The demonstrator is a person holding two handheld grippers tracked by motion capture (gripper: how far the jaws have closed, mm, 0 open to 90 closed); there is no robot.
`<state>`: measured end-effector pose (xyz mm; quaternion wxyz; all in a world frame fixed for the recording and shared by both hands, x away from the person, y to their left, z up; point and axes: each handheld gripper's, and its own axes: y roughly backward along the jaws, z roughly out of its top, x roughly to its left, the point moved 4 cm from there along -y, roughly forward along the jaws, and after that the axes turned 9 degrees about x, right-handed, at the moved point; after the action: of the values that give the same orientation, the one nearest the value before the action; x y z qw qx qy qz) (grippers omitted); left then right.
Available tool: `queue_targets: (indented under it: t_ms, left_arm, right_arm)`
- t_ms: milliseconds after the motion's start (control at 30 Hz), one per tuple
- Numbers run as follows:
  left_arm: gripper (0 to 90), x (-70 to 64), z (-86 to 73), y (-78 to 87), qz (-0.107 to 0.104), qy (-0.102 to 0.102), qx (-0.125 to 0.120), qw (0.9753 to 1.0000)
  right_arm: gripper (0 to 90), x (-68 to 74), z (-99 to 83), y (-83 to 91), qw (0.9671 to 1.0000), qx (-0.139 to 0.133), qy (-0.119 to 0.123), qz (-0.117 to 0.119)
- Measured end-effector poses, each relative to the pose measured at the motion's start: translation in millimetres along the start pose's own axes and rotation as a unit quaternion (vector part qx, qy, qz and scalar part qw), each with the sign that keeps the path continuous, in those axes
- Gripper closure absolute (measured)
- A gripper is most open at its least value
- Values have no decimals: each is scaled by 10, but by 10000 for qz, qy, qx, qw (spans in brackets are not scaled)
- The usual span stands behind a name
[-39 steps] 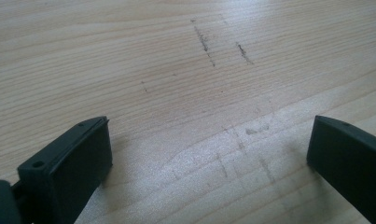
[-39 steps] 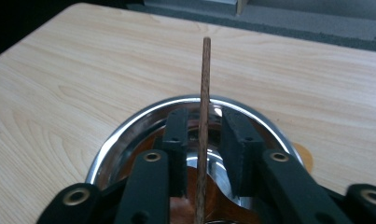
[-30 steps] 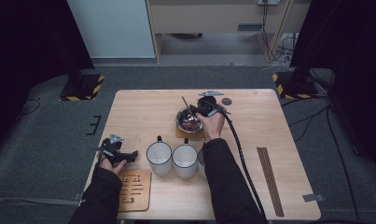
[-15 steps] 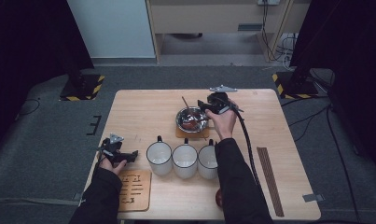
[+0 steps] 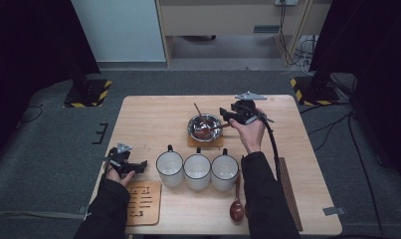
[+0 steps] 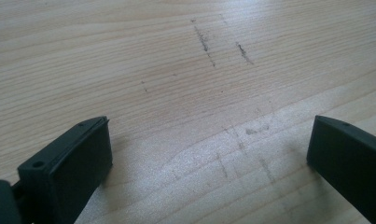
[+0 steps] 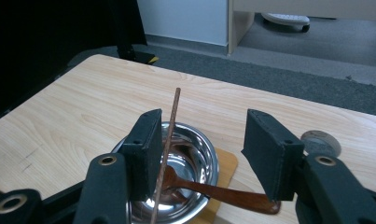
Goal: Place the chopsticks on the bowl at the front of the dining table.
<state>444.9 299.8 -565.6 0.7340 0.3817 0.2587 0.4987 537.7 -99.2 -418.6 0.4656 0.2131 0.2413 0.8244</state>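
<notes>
My right tongs (image 7: 199, 154) gape empty above the bowl (image 7: 185, 172); closing carelessly could flick the thin stick (image 7: 169, 135) beside my jaw, tipping the spoon (image 7: 213, 189) out.

Even overhead light, dark corners; soft shadows under the jaws, whose near parts look perhaps slightly blurred

Three white enamel mugs (image 5: 197, 172) stand in a row near the table's (image 5: 153, 117) front edge, touching one another. A wooden spoon (image 5: 237, 205) lies just before the rightmost mug, a carved wooden coaster (image 5: 142, 203) sits at the front left corner, and dark chopsticks (image 5: 289, 193) lie along the right side.
</notes>
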Motion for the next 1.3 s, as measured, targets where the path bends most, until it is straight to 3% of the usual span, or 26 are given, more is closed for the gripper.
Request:
queue_targets:
  t_ms: [300, 533, 833, 1200, 1300]
  left_arm:
    - [0, 0, 0, 0, 0, 1, -1, 10000]
    - [0, 0, 0, 0, 0, 1, -1, 10000]
    - [0, 0, 0, 0, 1, 1, -2, 10000]
    - [0, 0, 0, 0, 1, 2, -1, 10000]
    - [0, 0, 0, 0, -1, 2, -2, 10000]
  right_arm:
    - [451, -135, -78, 317, 9999, -68, 42, -71]
    - [447, -232, -158, 468, 9998, -74, 56, -167]
    - [443, -413, -398, 677, 9995, 17, 5, -321]
    - [439, -538, -610, 869, 9993, -31, -90, -353]
    - [438, -568, -738, 936, 9994, -48, -145, -317]
